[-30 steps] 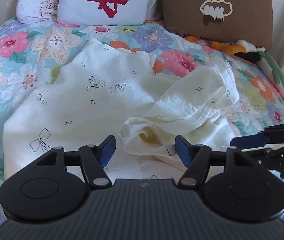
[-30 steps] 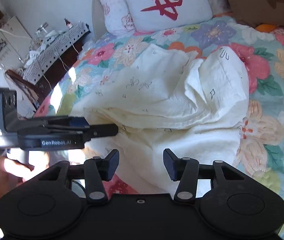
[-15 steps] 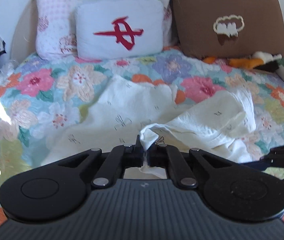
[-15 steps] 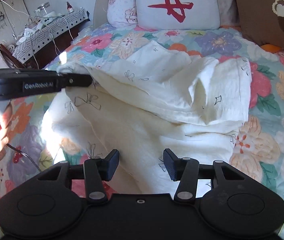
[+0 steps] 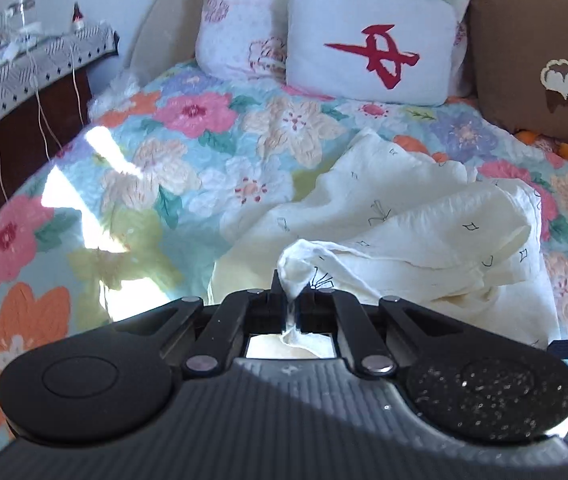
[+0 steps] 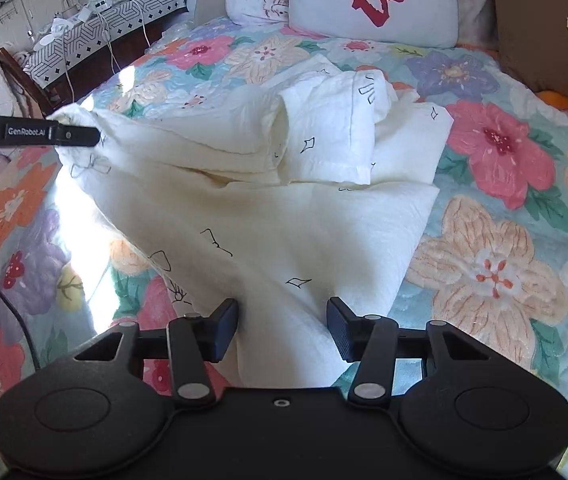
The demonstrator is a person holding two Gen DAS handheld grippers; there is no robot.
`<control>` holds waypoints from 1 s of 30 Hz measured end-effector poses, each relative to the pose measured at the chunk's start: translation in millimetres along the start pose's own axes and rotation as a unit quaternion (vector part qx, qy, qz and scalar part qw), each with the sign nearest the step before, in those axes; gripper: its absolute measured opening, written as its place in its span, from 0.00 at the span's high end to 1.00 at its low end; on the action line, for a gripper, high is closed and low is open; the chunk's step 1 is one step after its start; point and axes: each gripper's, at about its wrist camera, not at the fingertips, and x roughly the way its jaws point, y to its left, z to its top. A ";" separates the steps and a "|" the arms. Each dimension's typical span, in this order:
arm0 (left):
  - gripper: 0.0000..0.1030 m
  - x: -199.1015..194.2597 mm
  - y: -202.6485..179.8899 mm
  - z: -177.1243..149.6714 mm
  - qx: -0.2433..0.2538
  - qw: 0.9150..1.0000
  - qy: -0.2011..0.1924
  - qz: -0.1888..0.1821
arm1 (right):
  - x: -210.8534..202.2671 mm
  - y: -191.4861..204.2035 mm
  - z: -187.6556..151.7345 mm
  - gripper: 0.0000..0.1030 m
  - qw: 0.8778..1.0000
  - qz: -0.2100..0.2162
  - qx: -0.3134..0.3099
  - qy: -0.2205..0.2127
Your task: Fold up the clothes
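A second before, the left gripper [image 5: 292,304] stood open over the garment [image 6: 268,208]; now it was clamped on a bunched edge, lifting it off the bed [image 6: 496,240] toward the left edge. The right gripper [image 6: 282,330] hung open over the near hem. A fold seemed under way.

— Which colours has the garment [image 6: 284,208]?
— Cream white, with small black line drawings of bows and little shapes.
— And the quilt [image 6: 496,240] under it?
— Light blue, with big flowers in pink, orange, peach and purple, and green leaves.
— At 12 o'clock?
— A white pillow [image 6: 372,0] with a red sign. At 2 o'clock, a brown cushion [image 6: 544,32] with a cream and dark brown figure.
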 end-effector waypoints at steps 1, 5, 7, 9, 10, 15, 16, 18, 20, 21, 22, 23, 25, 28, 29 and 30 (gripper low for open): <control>0.97 -2.8 -0.6 2.4 0.006 1.000 -0.004 0.009 | -0.3 0.9 0.2 0.47 1.000 0.001 -0.002 0.000; 0.95 23.7 4.7 -5.9 0.020 0.998 0.049 0.036 | 3.2 3.9 -0.9 0.47 1.000 0.004 -0.006 0.008; 0.93 52.7 8.1 -22.2 0.033 0.993 0.104 0.036 | 10.2 5.2 -3.8 0.47 1.000 -0.009 -0.013 0.022; 0.92 71.1 13.2 -35.9 0.019 0.990 0.140 0.025 | 16.2 3.7 -7.8 0.47 0.999 -0.014 -0.010 0.031; 0.91 72.1 14.3 -37.8 0.016 0.990 0.141 0.023 | 17.8 3.0 -9.0 0.47 0.999 -0.013 -0.007 0.034; 0.86 59.7 20.2 -31.2 0.003 0.991 0.133 0.019 | 17.4 1.3 -8.6 0.47 0.999 -0.009 -0.003 0.039; 0.86 54.1 22.9 -27.6 -0.007 0.991 0.131 0.014 | 16.8 0.4 -7.9 0.47 0.999 -0.008 0.000 0.041; 0.78 37.4 28.1 -17.6 -0.032 0.993 0.116 -0.006 | 11.8 -2.6 -3.0 0.47 0.999 0.000 0.013 0.045; 0.66 18.9 24.7 -4.8 -0.037 0.995 0.093 -0.029 | 1.3 -7.4 5.2 0.47 0.999 0.021 0.034 0.037; 0.59 10.9 20.5 1.6 -0.032 0.995 0.082 -0.041 | -5.2 -10.6 10.2 0.47 0.998 0.034 0.046 0.028; 0.58 4.5 12.1 8.1 -0.019 0.996 0.071 -0.056 | -11.9 -14.4 16.0 0.47 0.997 0.046 0.059 0.018; 0.55 -1.5 1.7 14.7 -0.002 0.996 0.058 -0.072 | -18.1 -18.5 22.0 0.47 0.996 0.055 0.071 0.006; 0.46 -4.7 -20.4 24.2 0.030 0.993 0.039 -0.110 | -20.7 -28.6 27.0 0.47 0.995 0.049 0.082 -0.003; 0.38 4.9 -57.3 31.1 0.075 0.983 0.030 -0.162 | -20.4 -45.0 31.3 0.47 0.995 0.030 0.095 -0.010; 0.37 10.1 -69.7 31.5 0.090 0.980 0.031 -0.174 | -20.3 -50.4 32.7 0.47 0.995 0.024 0.100 -0.013; 0.35 15.6 -81.3 31.2 0.103 0.977 0.030 -0.183 | -20.2 -55.9 34.2 0.47 0.994 0.017 0.104 -0.015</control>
